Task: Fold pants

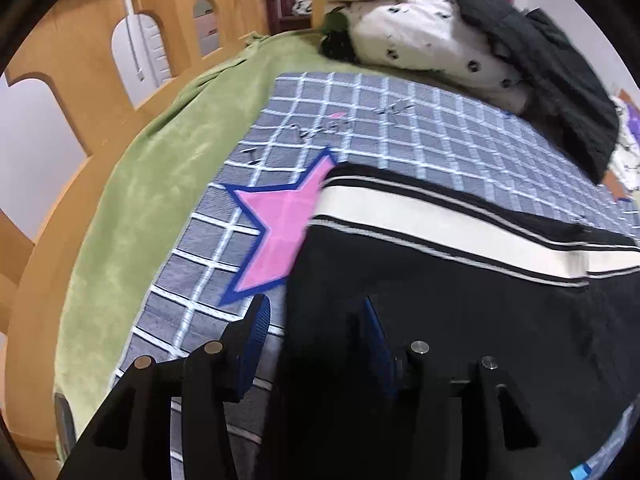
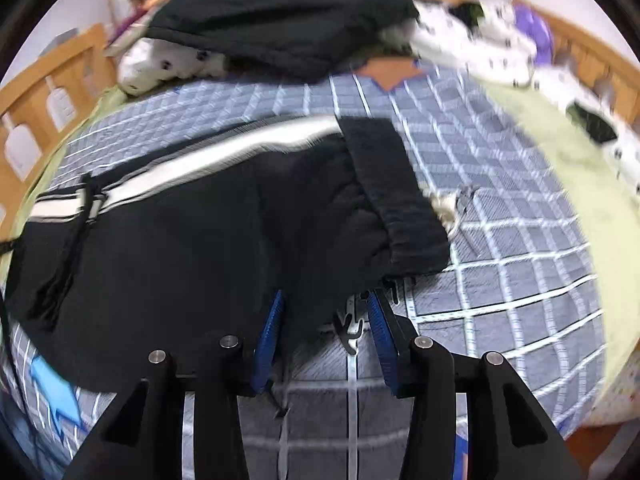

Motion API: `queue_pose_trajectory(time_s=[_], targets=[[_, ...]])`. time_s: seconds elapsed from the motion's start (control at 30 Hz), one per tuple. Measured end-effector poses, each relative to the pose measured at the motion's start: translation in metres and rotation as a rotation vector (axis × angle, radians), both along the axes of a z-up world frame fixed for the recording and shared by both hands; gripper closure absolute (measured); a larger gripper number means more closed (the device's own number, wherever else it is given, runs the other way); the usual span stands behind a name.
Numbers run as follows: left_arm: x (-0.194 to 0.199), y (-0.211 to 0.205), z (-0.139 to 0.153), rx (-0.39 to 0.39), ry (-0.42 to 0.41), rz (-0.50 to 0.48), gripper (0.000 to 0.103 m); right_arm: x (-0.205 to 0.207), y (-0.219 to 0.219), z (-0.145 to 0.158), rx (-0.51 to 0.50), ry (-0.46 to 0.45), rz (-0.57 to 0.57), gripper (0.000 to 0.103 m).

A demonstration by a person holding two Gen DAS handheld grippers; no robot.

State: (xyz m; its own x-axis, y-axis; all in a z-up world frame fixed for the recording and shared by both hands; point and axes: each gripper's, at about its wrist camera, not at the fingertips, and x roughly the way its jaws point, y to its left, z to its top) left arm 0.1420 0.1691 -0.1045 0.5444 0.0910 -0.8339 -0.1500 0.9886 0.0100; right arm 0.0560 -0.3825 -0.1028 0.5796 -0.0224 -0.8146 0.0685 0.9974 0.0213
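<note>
Black pants (image 1: pixel 440 300) with a white side stripe (image 1: pixel 420 216) lie flat on a checked grey-blue blanket (image 1: pixel 360 120). My left gripper (image 1: pixel 316 316) is open just above the pants' left edge. One blue pad (image 1: pixel 258 320) is over the blanket and the other is over the black cloth. In the right wrist view the pants (image 2: pixel 200 240) show their ribbed waistband (image 2: pixel 396 184) and a pale drawstring (image 2: pixel 448 204) at the right. My right gripper (image 2: pixel 326 316) is open at the near waist corner, with the cloth's edge hanging between its pads, not pinched.
A pink star (image 1: pixel 280 232) is printed on the blanket beside the pants. A green sheet (image 1: pixel 160 180) and a wooden bed rail (image 1: pixel 60 60) run along the left. Spotted white bedding (image 1: pixel 420 36) and a dark garment (image 2: pixel 280 20) are heaped at the far end.
</note>
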Motion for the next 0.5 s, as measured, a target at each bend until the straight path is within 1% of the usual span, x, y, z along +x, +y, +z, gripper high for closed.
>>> queue_pose_trajectory(time_s=[0.03, 0.07, 0.1, 0.13, 0.17, 0.2, 0.23, 0.3, 0.33, 0.37, 0.4, 0.43, 0.5], targets=[[-0.003, -0.005, 0.002, -0.02, -0.007, -0.024, 0.048, -0.003, 0.005, 0.011, -0.018, -0.036, 0.02, 0.059], [-0.006, -0.012, 0.004, -0.041, -0.017, -0.049, 0.045, -0.004, 0.011, 0.021, -0.025, -0.073, 0.044, 0.057], [-0.01, -0.018, 0.003, -0.054, -0.027, -0.068, 0.044, -0.004, 0.016, 0.027, -0.021, -0.098, 0.071, 0.052], [-0.015, -0.027, 0.001, -0.061, -0.031, -0.086, 0.044, -0.002, 0.025, 0.03, -0.018, -0.129, 0.106, 0.049], [-0.021, -0.036, -0.003, -0.064, -0.025, -0.103, 0.044, 0.002, 0.032, 0.029, -0.022, -0.158, 0.127, 0.046], [-0.026, -0.043, -0.009, -0.074, -0.011, -0.121, 0.044, 0.008, 0.035, 0.025, -0.024, -0.167, 0.136, 0.045], [-0.03, -0.05, -0.018, -0.093, 0.019, -0.139, 0.044, 0.014, 0.038, 0.013, -0.019, -0.146, 0.144, 0.045], [-0.038, -0.059, -0.037, -0.148, 0.087, -0.154, 0.044, 0.032, 0.042, -0.024, -0.02, -0.014, 0.128, 0.046], [-0.046, -0.061, -0.042, -0.146, 0.081, -0.149, 0.044, 0.036, 0.042, -0.044, -0.028, 0.049, 0.118, 0.047], [-0.055, -0.064, -0.039, -0.128, 0.051, -0.152, 0.044, 0.032, 0.046, -0.049, -0.05, 0.028, 0.114, 0.047], [-0.064, -0.064, -0.034, -0.13, 0.029, -0.16, 0.044, 0.027, 0.05, -0.045, -0.08, 0.006, 0.116, 0.047], [-0.071, -0.06, -0.029, -0.154, 0.009, -0.159, 0.044, 0.024, 0.056, -0.039, -0.092, 0.014, 0.146, 0.047], [-0.091, -0.039, -0.019, -0.279, -0.057, -0.122, 0.044, 0.015, 0.063, -0.024, -0.083, -0.006, 0.161, 0.047]])
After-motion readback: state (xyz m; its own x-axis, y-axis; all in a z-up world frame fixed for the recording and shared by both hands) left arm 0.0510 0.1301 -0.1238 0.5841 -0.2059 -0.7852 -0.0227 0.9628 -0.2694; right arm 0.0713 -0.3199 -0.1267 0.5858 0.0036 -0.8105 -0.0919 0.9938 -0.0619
